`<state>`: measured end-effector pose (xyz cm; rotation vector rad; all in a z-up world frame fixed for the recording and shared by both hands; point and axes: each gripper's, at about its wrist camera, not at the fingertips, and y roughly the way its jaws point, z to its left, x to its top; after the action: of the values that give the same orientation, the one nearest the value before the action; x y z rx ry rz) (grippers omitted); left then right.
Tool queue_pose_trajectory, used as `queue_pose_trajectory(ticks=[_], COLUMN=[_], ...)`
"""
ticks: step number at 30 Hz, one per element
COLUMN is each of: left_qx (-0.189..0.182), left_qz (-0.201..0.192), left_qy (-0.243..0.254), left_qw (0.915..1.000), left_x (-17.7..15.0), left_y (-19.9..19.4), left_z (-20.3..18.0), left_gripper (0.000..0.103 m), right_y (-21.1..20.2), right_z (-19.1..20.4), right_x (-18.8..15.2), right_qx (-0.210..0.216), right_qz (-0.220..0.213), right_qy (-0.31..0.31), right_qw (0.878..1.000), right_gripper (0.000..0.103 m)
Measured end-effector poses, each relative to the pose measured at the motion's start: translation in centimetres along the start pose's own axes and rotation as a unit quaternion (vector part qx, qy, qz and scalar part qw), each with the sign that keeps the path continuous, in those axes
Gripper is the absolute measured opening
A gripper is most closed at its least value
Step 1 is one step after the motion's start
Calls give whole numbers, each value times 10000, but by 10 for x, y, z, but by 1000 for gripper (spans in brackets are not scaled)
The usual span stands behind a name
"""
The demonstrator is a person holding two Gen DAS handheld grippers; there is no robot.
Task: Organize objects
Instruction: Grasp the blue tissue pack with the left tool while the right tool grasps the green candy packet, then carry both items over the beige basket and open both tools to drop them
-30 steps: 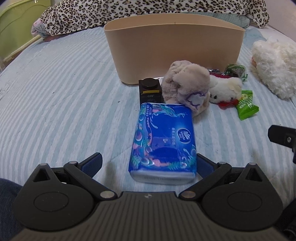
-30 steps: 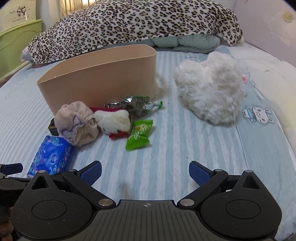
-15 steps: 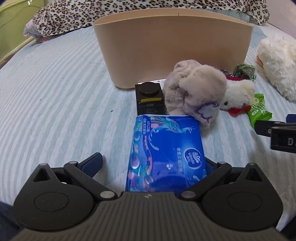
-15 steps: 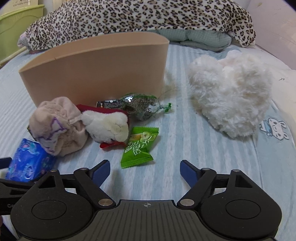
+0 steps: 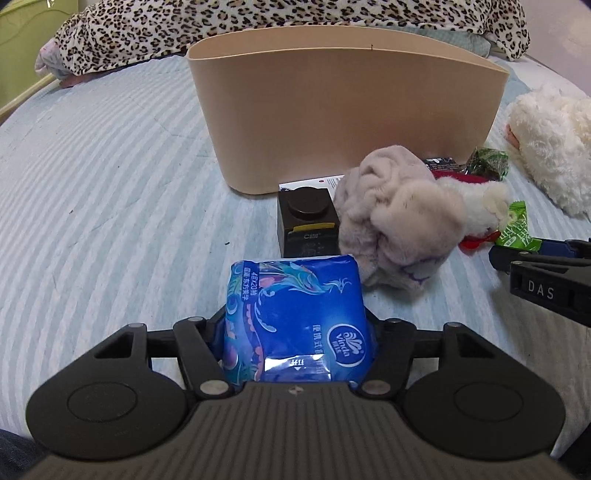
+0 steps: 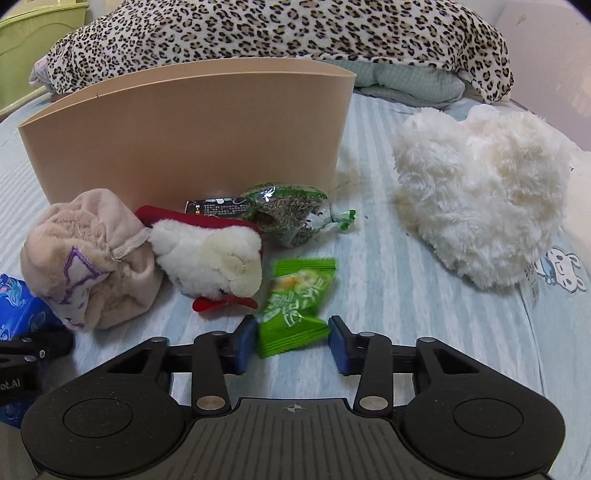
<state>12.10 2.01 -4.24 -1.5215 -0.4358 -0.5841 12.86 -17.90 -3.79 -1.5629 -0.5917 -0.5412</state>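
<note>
My left gripper (image 5: 295, 332) is shut on a blue tissue pack (image 5: 295, 310), its near half between the fingers, on the striped bed. My right gripper (image 6: 291, 341) is partly closed around the near end of a green snack packet (image 6: 295, 302), with small gaps at both pads. A tan bin (image 5: 347, 107) stands behind the pile; it also shows in the right wrist view (image 6: 192, 136). A pinkish plush (image 5: 399, 218), a small white plush (image 6: 210, 258), a black box (image 5: 308, 221) and a seed packet (image 6: 291, 210) lie before it.
A large white fluffy toy (image 6: 480, 199) lies to the right. A leopard-print blanket (image 6: 280, 29) runs along the back. A green cabinet (image 5: 22, 48) stands at the far left. The right gripper's tip (image 5: 543, 273) shows at the left view's right edge.
My left gripper slid forward around the tissue pack and closed on it. My right gripper moved up to the green packet and narrowed its fingers around it.
</note>
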Motion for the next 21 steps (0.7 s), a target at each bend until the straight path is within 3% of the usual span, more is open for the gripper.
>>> queue_pose_trajectory(ticks=[2,3,11,21], left_qx=[-20,-24,-155,-145], left_qz=[-6,-15,-148,-848], left_qy=[-10,-15,-95,-45], left_qw=[10000,10000,9997,9963], left_x=[0,1,2,36], left_y=[-1,-2,-23,-76], left_z=[1,2,8,19], left_gripper=[65,65,65,65], right_y=[-2,-3,-22,-58], right_z=[-1,-2,-10,-26], right_x=[0,0,-1,20], right_qx=[7,8,136,233], right_qz=[-28,-40,-159,-651], right_qy=[15,36,223,469], right_qw=[10000,10000,9995,9965], right_gripper=[36,28,25,25])
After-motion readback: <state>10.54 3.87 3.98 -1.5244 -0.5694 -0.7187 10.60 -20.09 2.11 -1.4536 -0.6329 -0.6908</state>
